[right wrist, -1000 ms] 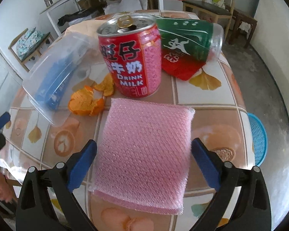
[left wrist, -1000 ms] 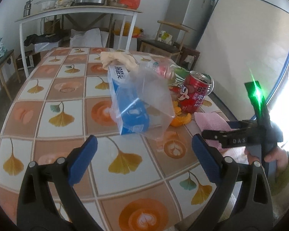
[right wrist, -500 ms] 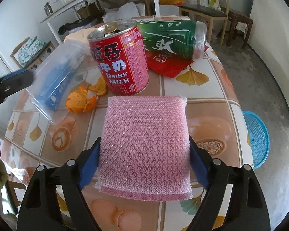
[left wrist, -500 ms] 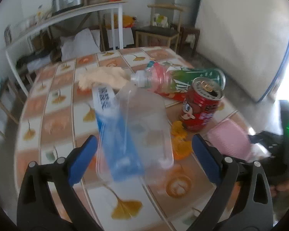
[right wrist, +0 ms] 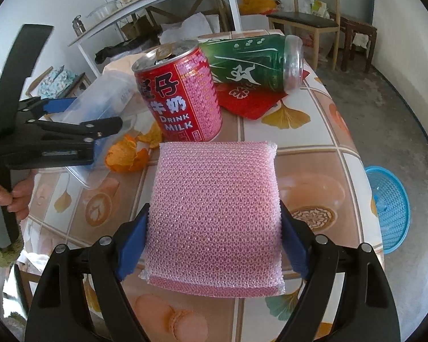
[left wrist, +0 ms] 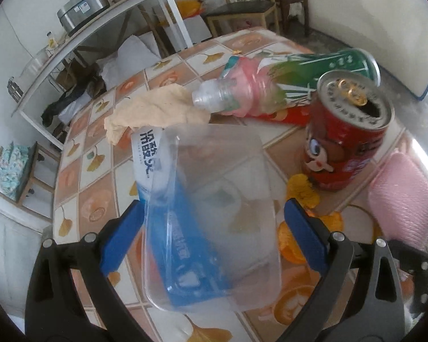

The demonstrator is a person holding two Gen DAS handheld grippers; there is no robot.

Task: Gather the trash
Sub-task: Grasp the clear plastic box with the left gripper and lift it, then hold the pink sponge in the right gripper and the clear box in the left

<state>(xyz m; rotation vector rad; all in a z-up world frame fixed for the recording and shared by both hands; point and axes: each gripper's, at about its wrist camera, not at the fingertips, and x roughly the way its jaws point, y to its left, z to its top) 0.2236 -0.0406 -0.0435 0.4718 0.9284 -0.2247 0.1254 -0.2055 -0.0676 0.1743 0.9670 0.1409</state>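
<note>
My right gripper [right wrist: 214, 245] is shut on a pink mesh sponge [right wrist: 216, 216], its blue pads pressing both sides. The sponge also shows in the left wrist view [left wrist: 399, 196]. My left gripper [left wrist: 211, 236] is open, its fingers either side of a clear plastic tray [left wrist: 214, 213] holding a blue and white packet [left wrist: 174, 222]. A red milk can [right wrist: 179, 97] stands upright beyond the sponge. A green bottle [right wrist: 254, 62] lies on its side on a red wrapper [right wrist: 248, 99]. Orange peel [right wrist: 128, 154] lies by the can.
A beige cloth [left wrist: 157, 108] lies at the tray's far end. A blue basket [right wrist: 388, 205] sits on the floor right of the tiled table [right wrist: 322, 131]. A white shelf table [left wrist: 100, 31] and chairs [right wrist: 308, 22] stand behind.
My right gripper has closed on the pink sponge. My left gripper has moved forward until its open fingers straddle the clear tray.
</note>
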